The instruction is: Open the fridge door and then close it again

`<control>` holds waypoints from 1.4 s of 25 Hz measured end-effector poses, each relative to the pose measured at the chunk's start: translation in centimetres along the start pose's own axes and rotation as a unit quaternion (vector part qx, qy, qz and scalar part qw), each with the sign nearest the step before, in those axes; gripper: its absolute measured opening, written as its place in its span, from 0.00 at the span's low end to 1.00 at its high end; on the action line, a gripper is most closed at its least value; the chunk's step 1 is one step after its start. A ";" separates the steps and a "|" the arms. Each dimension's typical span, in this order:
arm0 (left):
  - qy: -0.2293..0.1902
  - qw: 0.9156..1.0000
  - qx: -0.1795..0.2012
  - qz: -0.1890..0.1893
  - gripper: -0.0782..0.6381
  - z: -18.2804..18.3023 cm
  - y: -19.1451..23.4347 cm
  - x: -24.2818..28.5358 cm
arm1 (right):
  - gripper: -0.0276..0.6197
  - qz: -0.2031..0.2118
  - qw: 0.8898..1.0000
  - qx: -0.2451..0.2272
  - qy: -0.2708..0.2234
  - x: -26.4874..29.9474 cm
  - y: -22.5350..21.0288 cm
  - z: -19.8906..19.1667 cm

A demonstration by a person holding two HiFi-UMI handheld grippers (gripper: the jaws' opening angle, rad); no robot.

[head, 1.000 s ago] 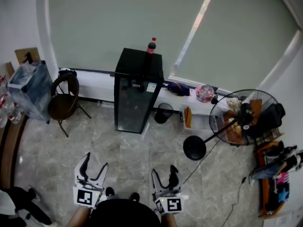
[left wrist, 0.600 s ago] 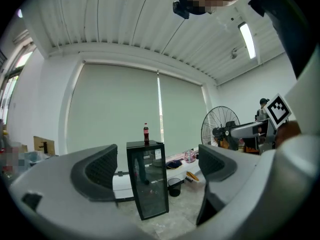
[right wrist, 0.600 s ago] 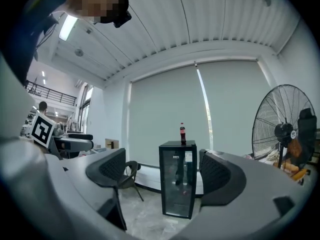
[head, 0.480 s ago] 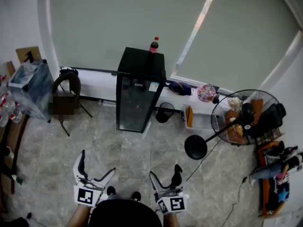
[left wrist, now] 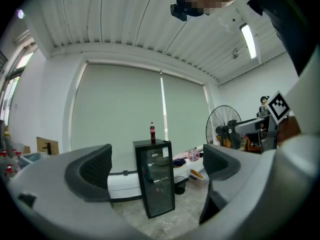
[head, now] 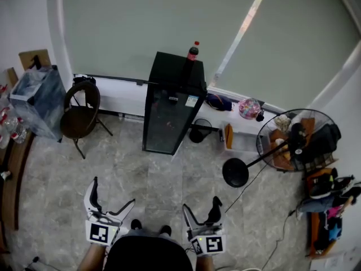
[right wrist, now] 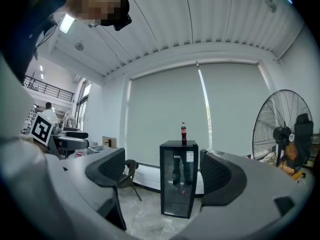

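Fridge stands shut by the far wall, bottle on top, well apart from both grippers. Left gripper, right gripper: fingers have just been opening, now spread wide, nothing between them. Step, by my judgement: approach. Walk in square to the glass door; pick its free edge once close. Handle not discernible from here.

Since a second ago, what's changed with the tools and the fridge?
The left tool and the right tool have just been opening their jaws, which now stand wide with nothing between them. Neither took hold of anything. The fridge stays shut, with the cola bottle still on top.
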State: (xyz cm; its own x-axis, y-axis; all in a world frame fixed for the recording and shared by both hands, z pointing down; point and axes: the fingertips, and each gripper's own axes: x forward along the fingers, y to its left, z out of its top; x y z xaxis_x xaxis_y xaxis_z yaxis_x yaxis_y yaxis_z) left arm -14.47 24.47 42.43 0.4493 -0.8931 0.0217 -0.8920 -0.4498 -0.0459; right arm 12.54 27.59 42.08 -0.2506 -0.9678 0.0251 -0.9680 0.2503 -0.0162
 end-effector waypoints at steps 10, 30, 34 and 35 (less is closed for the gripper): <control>0.005 1.000 -0.003 -0.002 0.87 -0.7 4.4 -0.6 | 0.75 0.000 1.000 0.005 0.006 2.7 3.6 -0.2; 0.023 1.000 -0.010 0.009 0.87 -2.1 6.8 11.1 | 0.75 0.030 1.000 0.009 -0.001 14.8 -1.6 -0.9; 0.042 0.999 -0.005 0.017 0.87 -2.2 7.2 16.2 | 0.75 0.042 0.999 0.004 -0.011 19.1 -4.4 -0.6; 0.052 0.998 -0.004 0.020 0.87 -2.3 7.3 17.5 | 0.75 0.045 0.999 0.005 -0.009 20.1 -5.1 -0.6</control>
State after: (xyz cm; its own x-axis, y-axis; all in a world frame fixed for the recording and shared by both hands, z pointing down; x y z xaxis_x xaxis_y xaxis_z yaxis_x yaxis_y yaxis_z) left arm -13.25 5.56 44.81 0.4053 -0.9059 0.1227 -0.9100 -0.4127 -0.0407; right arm 12.45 6.83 43.32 -0.3364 -0.9417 0.0049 -0.9414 0.3362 -0.0281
